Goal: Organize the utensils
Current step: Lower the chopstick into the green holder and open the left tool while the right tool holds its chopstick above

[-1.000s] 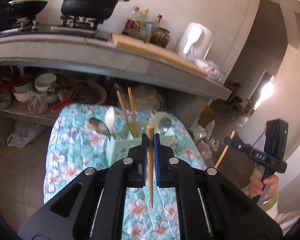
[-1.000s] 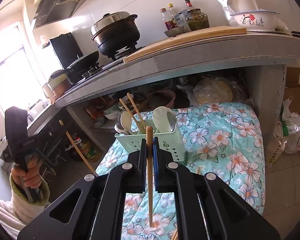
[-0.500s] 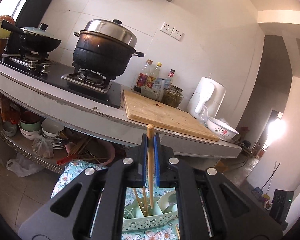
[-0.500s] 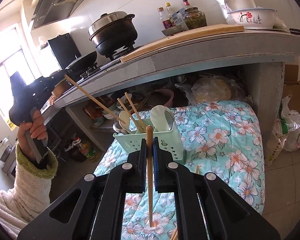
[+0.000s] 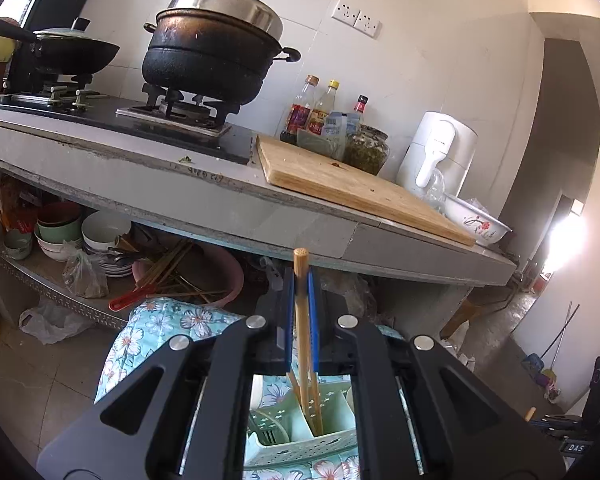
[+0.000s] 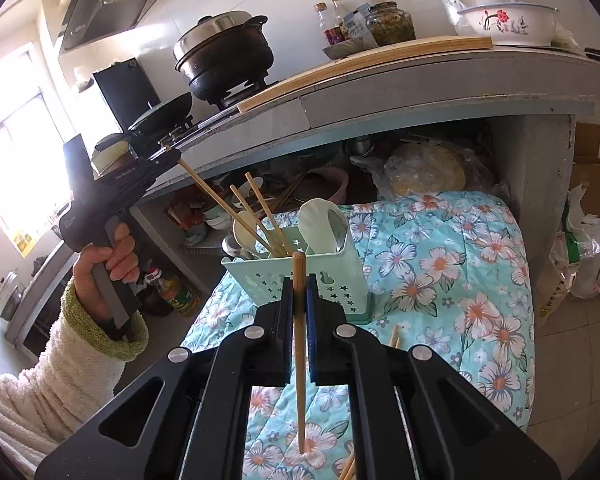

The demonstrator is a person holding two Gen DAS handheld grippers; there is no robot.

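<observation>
A mint-green utensil holder (image 6: 336, 280) stands on a floral cloth (image 6: 460, 280), with two chopsticks (image 6: 260, 208) and pale spoons (image 6: 320, 220) in it. My left gripper (image 6: 172, 156) is up and to the left of the holder, shut on a wooden chopstick (image 6: 220, 204). That chopstick slants down, and its lower end is inside the holder beside the other two. In the left wrist view it (image 5: 302, 320) runs between the blue pads down into the holder (image 5: 332, 432). My right gripper (image 6: 299, 280) hovers in front of the holder, shut on another chopstick (image 6: 299, 380).
Loose chopsticks (image 6: 394, 336) lie on the cloth near the holder. A concrete counter (image 5: 220, 200) overhangs behind, carrying a pot (image 5: 212, 48), a cutting board (image 5: 352, 188) and bottles (image 5: 320, 112). Bowls and a pink basin (image 5: 204, 276) crowd the shelf underneath.
My left gripper has swung from out at the left in over the holder, and its chopstick's lower end now sits inside the holder. The right gripper has stayed put.
</observation>
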